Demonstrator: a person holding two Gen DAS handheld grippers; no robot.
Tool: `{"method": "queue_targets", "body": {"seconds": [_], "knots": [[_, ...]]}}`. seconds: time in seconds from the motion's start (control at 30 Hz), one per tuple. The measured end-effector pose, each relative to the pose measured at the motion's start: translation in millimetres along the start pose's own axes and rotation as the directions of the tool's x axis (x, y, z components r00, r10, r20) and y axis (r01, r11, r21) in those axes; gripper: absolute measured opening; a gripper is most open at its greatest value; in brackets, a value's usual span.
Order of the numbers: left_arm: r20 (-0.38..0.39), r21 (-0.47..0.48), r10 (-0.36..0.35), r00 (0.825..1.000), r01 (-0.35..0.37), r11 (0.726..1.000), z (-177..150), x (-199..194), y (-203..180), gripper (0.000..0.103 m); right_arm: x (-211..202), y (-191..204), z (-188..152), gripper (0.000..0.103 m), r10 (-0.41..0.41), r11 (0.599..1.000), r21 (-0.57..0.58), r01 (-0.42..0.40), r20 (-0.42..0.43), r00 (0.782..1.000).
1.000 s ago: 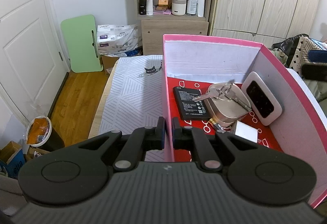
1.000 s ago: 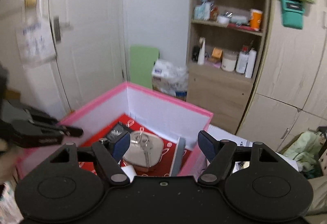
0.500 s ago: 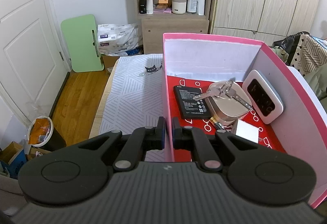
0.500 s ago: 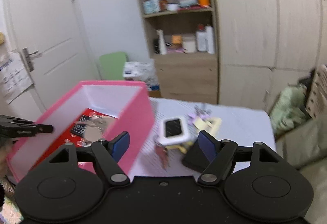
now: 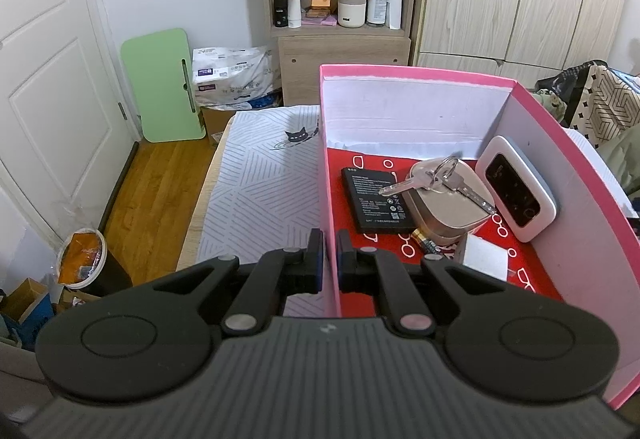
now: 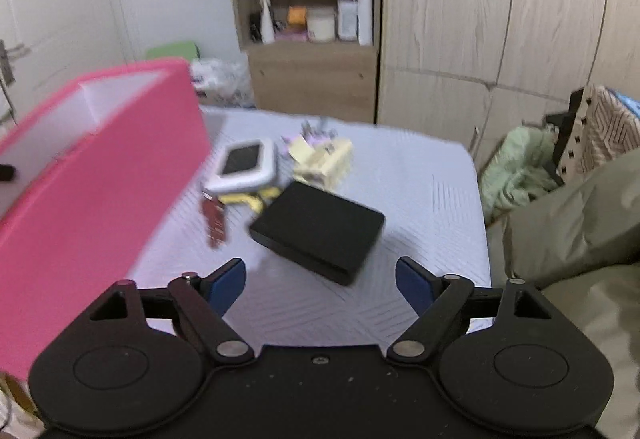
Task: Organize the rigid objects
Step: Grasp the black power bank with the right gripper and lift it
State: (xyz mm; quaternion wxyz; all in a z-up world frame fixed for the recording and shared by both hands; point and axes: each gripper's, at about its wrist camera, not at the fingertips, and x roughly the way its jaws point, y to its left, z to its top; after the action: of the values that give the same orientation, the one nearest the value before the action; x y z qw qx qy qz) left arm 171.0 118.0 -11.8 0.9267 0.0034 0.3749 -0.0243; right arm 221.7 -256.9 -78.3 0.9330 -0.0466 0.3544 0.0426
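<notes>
My left gripper (image 5: 329,259) is shut on the left wall of the pink box (image 5: 327,175). Inside the box lie a black battery (image 5: 376,199), keys (image 5: 436,181) on a beige case (image 5: 448,205), a white router (image 5: 516,189), a small AA cell (image 5: 426,243) and a white block (image 5: 486,261). My right gripper (image 6: 320,281) is open and empty above the bed. Just ahead of it lie a black box (image 6: 318,235), a white-framed device (image 6: 242,167), a dark red tag (image 6: 214,221) and yellow pieces (image 6: 320,159). The pink box (image 6: 92,175) is to its left.
The striped bedsheet (image 6: 408,199) carries everything. A wooden shelf unit (image 5: 340,15) and wardrobes (image 6: 500,19) stand behind. Clothes (image 6: 568,207) pile at the right. A door (image 5: 44,79), a green board (image 5: 160,83) and a bin (image 5: 82,259) are at the left.
My right gripper has swung right, away from over the box, and now faces the loose items on the bed. My left gripper keeps its hold on the box wall.
</notes>
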Motion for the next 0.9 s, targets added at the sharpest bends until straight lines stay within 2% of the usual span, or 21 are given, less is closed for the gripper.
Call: {"method": "queue_targets", "body": {"seconds": [0.1,0.17,0.23,0.33,0.43,0.5,0.57,0.63,0.7,0.8,0.9], "knots": [[-0.003,0.002,0.002,1.0,-0.002,1.0,0,0,0,0.006,22,-7,5,0.09,0.008,0.999,-0.047,-0.009,-0.014,1.0],[-0.008,0.005,0.005,1.0,-0.005,1.0,1,1,0,0.006,37,-13,12,0.095,0.027,0.993,-0.113,-0.029,-0.016,1.0],[-0.011,0.004,0.005,1.0,-0.005,1.0,2,2,-1,0.006,46,-18,16,0.096,0.049,0.989,-0.141,-0.05,-0.012,0.999],[-0.01,0.003,0.003,1.0,-0.003,1.0,2,2,-1,0.006,52,-20,17,0.096,0.129,0.981,-0.147,-0.127,0.005,0.992],[-0.009,-0.004,-0.008,1.0,0.008,1.0,2,3,-1,0.006,51,-13,13,0.096,0.168,0.969,-0.191,-0.157,0.04,0.985],[-0.011,-0.001,-0.006,1.0,0.006,1.0,2,5,-1,0.006,49,-7,10,0.096,0.17,0.965,-0.212,-0.154,0.056,0.984],[-0.013,0.002,-0.003,1.0,0.003,1.0,1,5,-2,0.006,43,-4,8,0.091,0.166,0.963,-0.225,-0.149,0.058,0.984],[-0.017,0.002,-0.005,1.0,0.006,1.0,2,6,-2,0.006,35,-1,5,0.089,0.131,0.968,-0.226,-0.107,0.092,0.987],[-0.019,-0.007,-0.011,1.0,0.01,1.0,0,5,0,0.006,26,0,1,0.085,0.127,0.97,-0.221,-0.099,0.112,0.986],[-0.019,-0.005,-0.01,1.0,0.01,1.0,0,5,0,0.006,16,-1,-6,0.082,0.118,0.977,-0.193,-0.096,0.107,0.987],[-0.02,-0.003,-0.006,1.0,0.006,1.0,0,5,1,0.006,10,2,-12,0.078,0.118,0.98,-0.163,-0.111,0.038,0.992]]}}
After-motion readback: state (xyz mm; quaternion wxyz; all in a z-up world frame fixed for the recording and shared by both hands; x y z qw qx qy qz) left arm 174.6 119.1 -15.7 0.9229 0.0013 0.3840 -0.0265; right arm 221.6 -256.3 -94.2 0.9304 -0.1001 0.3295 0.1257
